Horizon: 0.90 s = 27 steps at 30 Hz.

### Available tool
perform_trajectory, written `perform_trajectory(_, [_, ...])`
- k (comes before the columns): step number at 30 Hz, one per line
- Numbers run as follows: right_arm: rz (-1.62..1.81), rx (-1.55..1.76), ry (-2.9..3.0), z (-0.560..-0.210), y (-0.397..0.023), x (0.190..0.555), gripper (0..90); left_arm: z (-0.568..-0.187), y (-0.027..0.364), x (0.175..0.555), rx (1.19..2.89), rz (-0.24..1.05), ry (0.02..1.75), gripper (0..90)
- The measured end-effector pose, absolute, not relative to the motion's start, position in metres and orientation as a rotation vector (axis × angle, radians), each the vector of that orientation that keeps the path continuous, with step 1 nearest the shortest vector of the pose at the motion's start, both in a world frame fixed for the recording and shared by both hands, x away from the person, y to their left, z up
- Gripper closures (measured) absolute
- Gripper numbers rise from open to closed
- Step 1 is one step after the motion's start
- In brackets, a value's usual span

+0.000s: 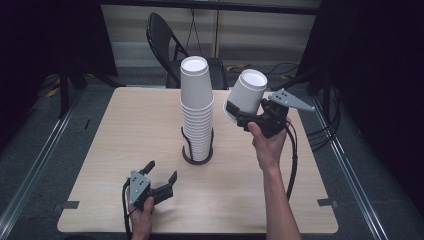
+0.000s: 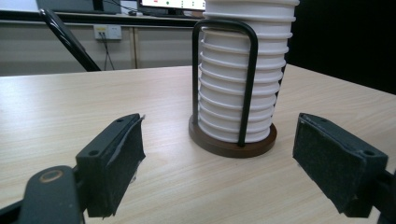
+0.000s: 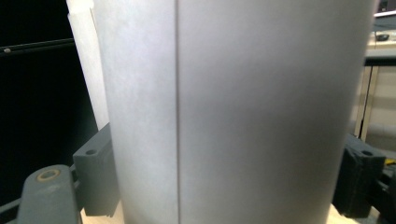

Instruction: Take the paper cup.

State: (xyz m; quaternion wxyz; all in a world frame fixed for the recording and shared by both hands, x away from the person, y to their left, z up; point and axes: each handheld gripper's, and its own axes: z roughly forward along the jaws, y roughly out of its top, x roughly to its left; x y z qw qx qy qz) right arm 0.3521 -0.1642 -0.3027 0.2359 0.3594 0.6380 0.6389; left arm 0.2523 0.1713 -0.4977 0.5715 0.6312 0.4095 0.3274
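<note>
From the high view, I see my right gripper [image 1: 248, 116] lifted above the table [image 1: 125, 130], holding one white paper cup [image 1: 246, 94] upside down, just right of the tall cup stack [image 1: 196, 112]. My left gripper [image 1: 161, 176] rests low near the front edge, jaws wide.

In the left gripper view, the pads [image 2: 122, 156] stand wide apart; the stack sits in its wire holder [image 2: 229, 140] ahead.

In the right gripper view, both jaws press the cup [image 3: 233, 107].
</note>
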Motion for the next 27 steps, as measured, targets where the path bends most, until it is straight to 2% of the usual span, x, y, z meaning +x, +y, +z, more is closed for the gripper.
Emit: perform_trajectory(27, [1.855,1.104,1.846,-0.371,-0.15,0.328,15.5,-0.495,0.172,0.252,1.497,0.74,0.946,16.7])
